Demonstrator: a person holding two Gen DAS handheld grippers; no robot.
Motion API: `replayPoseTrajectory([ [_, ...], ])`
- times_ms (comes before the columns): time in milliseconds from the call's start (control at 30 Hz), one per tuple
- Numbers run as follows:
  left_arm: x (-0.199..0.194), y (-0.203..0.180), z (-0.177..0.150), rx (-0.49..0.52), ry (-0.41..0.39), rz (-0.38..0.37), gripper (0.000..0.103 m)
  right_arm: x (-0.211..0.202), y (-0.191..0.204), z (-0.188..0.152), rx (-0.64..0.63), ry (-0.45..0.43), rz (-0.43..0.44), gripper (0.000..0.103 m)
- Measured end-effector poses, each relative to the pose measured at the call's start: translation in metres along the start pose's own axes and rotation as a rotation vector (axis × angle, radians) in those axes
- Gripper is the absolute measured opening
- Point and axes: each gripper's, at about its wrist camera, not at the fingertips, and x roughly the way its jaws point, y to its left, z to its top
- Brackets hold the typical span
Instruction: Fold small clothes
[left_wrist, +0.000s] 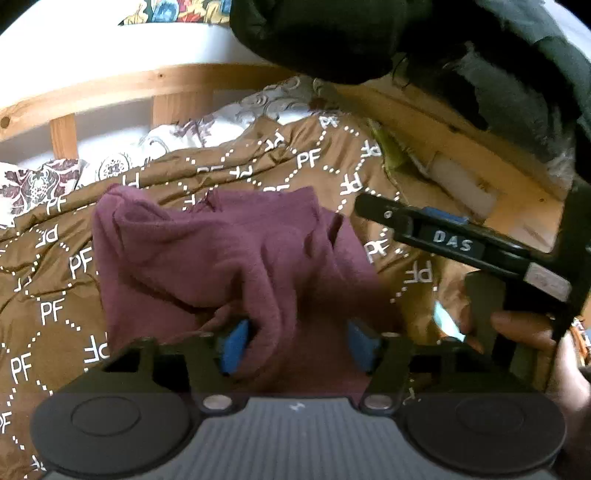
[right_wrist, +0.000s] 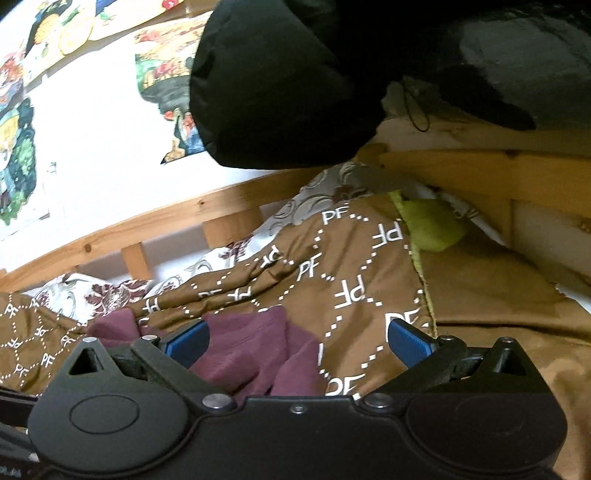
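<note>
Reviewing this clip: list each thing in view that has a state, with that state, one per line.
maroon garment: crumpled, not folded flat, lying on the bedspread.
brown PF bedspread: wrinkled, spread under the garment.
left gripper: open, fingers around bunched garment fabric.
right gripper: open wide, above the garment's edge.
black jacket: hanging over the bed frame.

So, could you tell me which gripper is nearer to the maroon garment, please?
Left. The left gripper is open with the maroon garment bunched between its fingers. The right gripper is open too, hovering at the garment's edge, mostly over the brown bedspread.
</note>
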Motion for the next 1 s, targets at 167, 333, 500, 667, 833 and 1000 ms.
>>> replayPoseTrajectory([
  [167, -0.024, 0.000, -0.001, -0.012, -0.071, -0.046, 0.092, 0.003, -0.001, -0.001, 0.029, 0.012, 0.045, 0.102],
  [333, -0.046, -0.004, -0.007, 0.029, -0.132, 0.011, 0.100, 0.006, 0.004, -0.005, 0.032, 0.041, 0.095, 0.102],
  [500, -0.047, 0.006, -0.020, 0.007, -0.114, 0.094, 0.102, 0.005, 0.011, -0.006, 0.057, 0.059, 0.233, 0.102],
  [667, -0.033, 0.018, -0.034, 0.001, -0.029, 0.184, 0.102, 0.017, 0.034, -0.010, 0.042, 0.118, 0.344, 0.087],
  [833, -0.029, 0.013, -0.048, 0.101, 0.002, 0.250, 0.102, 0.040, 0.066, -0.015, -0.056, 0.211, 0.351, 0.062],
  [1000, -0.025, 0.004, -0.053, 0.179, -0.001, 0.288, 0.095, 0.047, 0.069, -0.023, -0.067, 0.264, 0.314, 0.010],
])
